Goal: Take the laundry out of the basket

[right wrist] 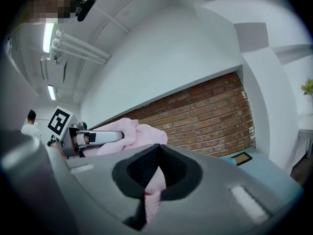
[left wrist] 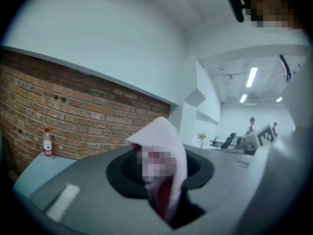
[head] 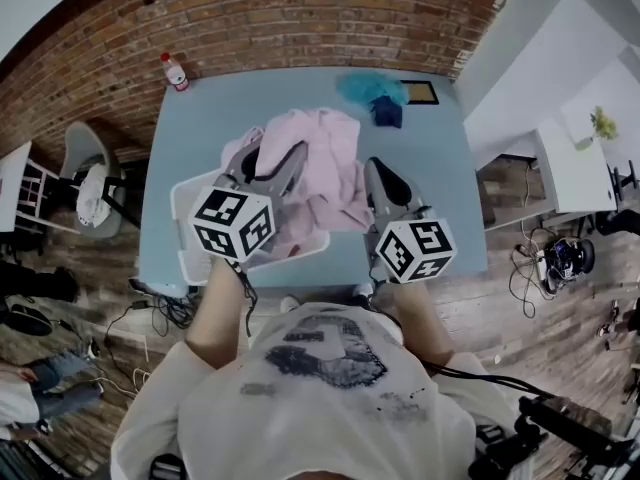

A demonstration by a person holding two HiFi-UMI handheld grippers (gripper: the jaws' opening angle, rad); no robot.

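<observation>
1. The left hand-held gripper [head: 266,168] is clamping, partly closed, on a fold of the pink garment [head: 325,146].
2. The right hand-held gripper [head: 386,183] is pinching, fully closed, on another edge of the same garment.
3. The garment is bunching between and ahead of both hand-held grippers, partly over the white basket [head: 184,194] under the left one.
4. The basket is sitting on the worktop [head: 200,118].

Grey left gripper [head: 268,160], grey right gripper [head: 383,175], black-white marker cubes [head: 232,223]; white T-shirt [head: 330,408], dark print.
</observation>
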